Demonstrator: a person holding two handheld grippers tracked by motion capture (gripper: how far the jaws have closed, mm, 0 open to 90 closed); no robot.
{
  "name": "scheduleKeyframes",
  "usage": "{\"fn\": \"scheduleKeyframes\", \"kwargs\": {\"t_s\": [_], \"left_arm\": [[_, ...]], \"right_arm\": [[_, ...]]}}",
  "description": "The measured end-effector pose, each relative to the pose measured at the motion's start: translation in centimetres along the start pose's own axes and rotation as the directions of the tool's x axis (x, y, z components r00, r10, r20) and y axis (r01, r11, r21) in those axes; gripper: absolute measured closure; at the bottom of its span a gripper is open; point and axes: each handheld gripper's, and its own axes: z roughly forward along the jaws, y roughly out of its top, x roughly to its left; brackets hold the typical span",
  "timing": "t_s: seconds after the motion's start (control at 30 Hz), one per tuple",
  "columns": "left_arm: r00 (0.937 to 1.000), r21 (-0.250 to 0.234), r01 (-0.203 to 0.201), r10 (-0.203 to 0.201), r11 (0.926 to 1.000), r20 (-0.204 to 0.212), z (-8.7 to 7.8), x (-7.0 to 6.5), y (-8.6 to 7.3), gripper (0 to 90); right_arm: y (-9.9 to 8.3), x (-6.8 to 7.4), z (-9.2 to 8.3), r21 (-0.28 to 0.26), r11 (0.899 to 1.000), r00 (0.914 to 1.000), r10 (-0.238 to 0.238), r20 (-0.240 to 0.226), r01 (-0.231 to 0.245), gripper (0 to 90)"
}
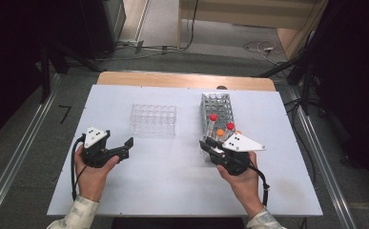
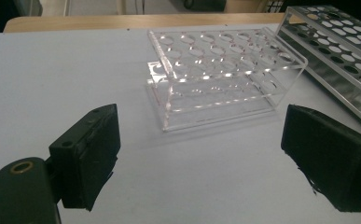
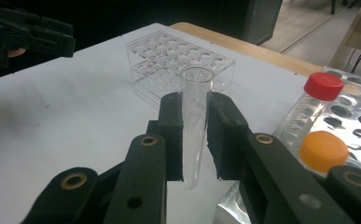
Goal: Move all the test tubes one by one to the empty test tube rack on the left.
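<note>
My right gripper (image 3: 194, 106) is shut on a clear, uncapped test tube (image 3: 193, 140), held upright above the white table. In the high view this right gripper (image 1: 210, 144) hovers at the near end of a metal tube rack (image 1: 217, 107). That rack holds red-capped tubes (image 1: 213, 117) and an orange-capped tube (image 1: 220, 132). An empty clear plastic rack (image 1: 153, 119) stands left of the metal rack. My left gripper (image 1: 126, 148) is open near the clear rack's front left corner, with nothing between its jaws. The left gripper (image 2: 208, 149) faces the clear rack (image 2: 220, 74).
The white table (image 1: 172, 181) has bare room in front of both racks. The metal rack (image 3: 355, 112) lies close on the right gripper's right, with a red cap (image 3: 324, 86) and an orange cap (image 3: 322, 149) beside it. The metal rack's edge (image 2: 336, 46) sits right of the clear rack.
</note>
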Motion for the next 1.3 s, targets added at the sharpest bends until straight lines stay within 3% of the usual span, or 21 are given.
{"fn": "scheduleKeyframes", "kwargs": {"t_s": [0.33, 0.87, 1.1, 1.3], "left_arm": [[0.9995, -0.006, -0.003, 0.003, 1.0, 0.032, 0.3, -0.9, 0.8, 13.2], [0.9926, -0.026, -0.055, 0.058, 0.9981, 0.106, 0.9, -3.7, 2.9, 16.5], [0.9808, -0.009, -0.088, 0.088, 0.9961, 0.174, 1.8, -5.5, 3.8, 19.0], [0.9655, 0.006, -0.119, 0.114, 0.9929, 0.234, 2.4, -7.3, 4.7, 24.1]], "right_arm": [[0.1, 0.5, 2.4, 0.048, 0.999, 0.9999, -0.004, -0.01, 0.005, 73.7], [0.8, 2.4, 5.9, 0.085, 0.996, 0.9999, -0.011, -0.01, 0.011, 73.7], [1.0, 2.8, 7.6, 0.095, 0.995, 1.0, -0.002, -0.002, 0.002, 73.7], [1.1, 3.0, 8.1, 0.091, 0.996, 0.9999, -0.01, 0.008, 0.01, 73.7]]}}
